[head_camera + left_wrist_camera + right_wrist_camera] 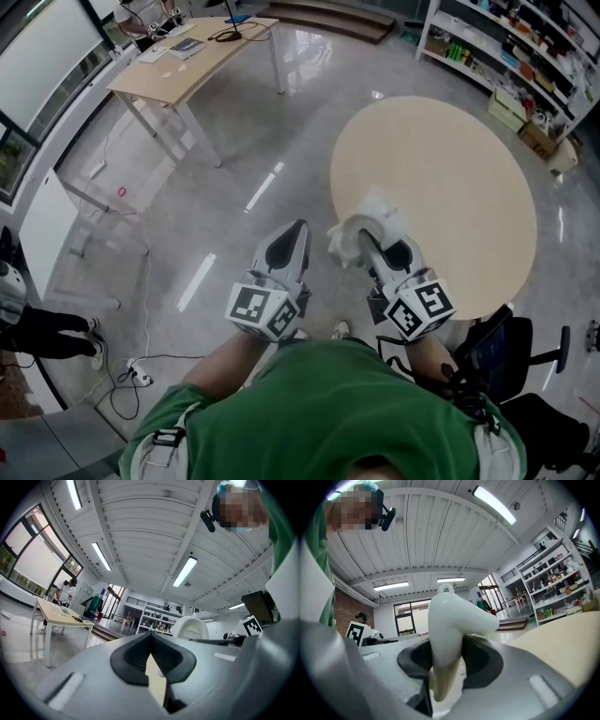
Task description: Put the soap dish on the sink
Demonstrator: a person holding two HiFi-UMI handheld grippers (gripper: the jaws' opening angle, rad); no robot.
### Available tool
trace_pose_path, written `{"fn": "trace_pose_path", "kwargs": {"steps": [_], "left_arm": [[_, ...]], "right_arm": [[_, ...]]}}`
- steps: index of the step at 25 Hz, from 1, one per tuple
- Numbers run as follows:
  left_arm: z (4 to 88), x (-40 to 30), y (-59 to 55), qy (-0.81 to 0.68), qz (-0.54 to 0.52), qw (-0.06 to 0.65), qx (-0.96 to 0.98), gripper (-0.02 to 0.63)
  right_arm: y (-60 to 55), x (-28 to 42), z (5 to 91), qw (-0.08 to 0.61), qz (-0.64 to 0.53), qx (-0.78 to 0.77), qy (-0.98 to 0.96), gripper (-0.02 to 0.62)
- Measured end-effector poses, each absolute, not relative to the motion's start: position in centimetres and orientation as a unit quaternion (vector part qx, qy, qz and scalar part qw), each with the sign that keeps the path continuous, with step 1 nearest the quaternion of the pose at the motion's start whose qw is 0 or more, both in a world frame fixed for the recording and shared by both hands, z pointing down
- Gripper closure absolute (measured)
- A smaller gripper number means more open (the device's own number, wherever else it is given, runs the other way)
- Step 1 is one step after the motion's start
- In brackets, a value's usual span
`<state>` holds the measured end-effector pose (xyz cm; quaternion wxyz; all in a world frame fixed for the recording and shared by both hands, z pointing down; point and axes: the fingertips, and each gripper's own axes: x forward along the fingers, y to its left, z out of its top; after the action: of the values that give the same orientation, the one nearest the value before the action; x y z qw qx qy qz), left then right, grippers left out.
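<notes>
Your right gripper (449, 660) has its jaws partway apart and clamped on the soap dish (452, 613): the dark pads pinch a thin lower lip from both sides while the bulk of the dish rises above the jaws and leans off to the right. That looks like a top-heavy hold, so I'd say carry it smoothly with no quick wrist turns, or it may pivot in the pads. From the head view the dish is in the air, out ahead of that gripper over the near left edge of the round table (469, 178), and seemingly not resting on it. No sink shows in any view, so the job right now is transport: find the sink first, bring the dish over its rim, lower until the base sits flat, and only then let the jaws part. Your left gripper (151, 663) is drawn together with nothing in it, just beside the right one and over the floor (234, 169) off the table's left edge; it's free to steady the dish if it tips. The dish itself is white, glossy and smooth, with curved walls and a small loop on top; the left gripper view hints at ribs across one rounded face
</notes>
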<state>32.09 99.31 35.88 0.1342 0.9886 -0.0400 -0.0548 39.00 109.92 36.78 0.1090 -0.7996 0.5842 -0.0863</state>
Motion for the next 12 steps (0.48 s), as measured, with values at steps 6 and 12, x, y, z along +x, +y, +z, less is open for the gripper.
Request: {"fn": "trace_pose_path", "kwargs": {"steps": [6,12], "left_arm": [[35.3,30.3,96.3,-0.073,-0.062,0.13,0.987,0.6],[35.8,26.4,91.6,-0.113,-0.077,0.126,0.983,0.6]], "right_arm": [[107.0,38.0,36.1,0.104,-0.081,-0.784,0.607,0.451],[102.1,35.4,36.4,0.096,-0.076,-0.764,0.634,0.451]]}}
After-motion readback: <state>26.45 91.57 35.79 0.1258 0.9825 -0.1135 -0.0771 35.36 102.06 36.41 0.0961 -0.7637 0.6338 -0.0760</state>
